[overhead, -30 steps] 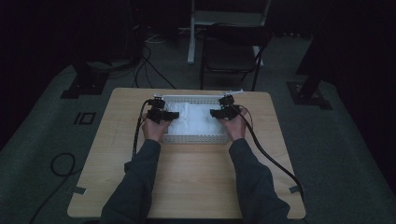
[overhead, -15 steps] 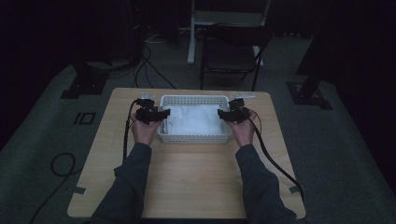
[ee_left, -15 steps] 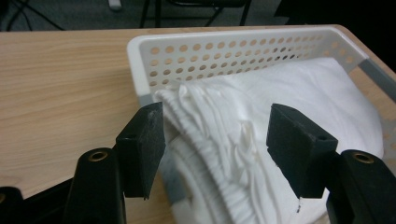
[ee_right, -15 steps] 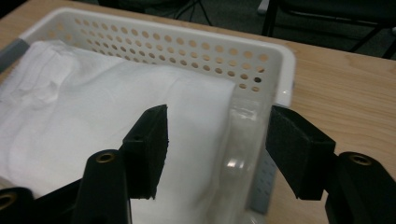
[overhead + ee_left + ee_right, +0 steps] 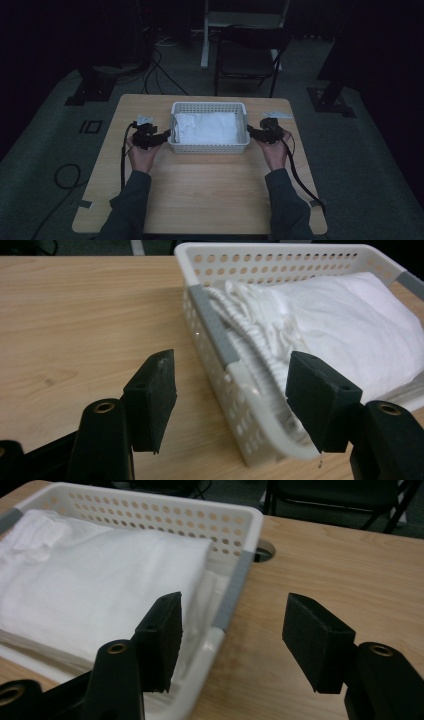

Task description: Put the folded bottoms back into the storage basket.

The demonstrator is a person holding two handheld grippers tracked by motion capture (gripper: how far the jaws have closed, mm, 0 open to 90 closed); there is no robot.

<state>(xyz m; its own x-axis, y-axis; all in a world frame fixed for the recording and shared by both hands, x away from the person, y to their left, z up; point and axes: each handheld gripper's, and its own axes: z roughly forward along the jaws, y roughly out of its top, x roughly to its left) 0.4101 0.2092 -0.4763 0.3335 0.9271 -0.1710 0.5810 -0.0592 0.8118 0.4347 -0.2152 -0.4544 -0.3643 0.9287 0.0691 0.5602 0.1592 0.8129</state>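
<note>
On the near part of the table the person's two sleeves run forward to a hand at each short end of the basket, which sits on the far half of the table with a folded white cloth lying inside it. The step in hand looks like taking the basket by both ends. To do that well, each pair of jaws should go down squarely over its end wall, at the grey strip on the rim. They should pinch plastic alone, with no fold of cloth caught. Both should close together so the basket comes up level. The left gripper stands about half open. One jaw is outside over bare wood and the other is inside above the ribbed edge of the cloth, with the left end wall between them; neither pad presses on it, so it holds nothing. The right gripper is also about half open and astride the right end wall in the same way. Its jaws have just been closing a little, but its pads are not yet on the wall either. Beyond the far edge stands a dark chair.
</note>
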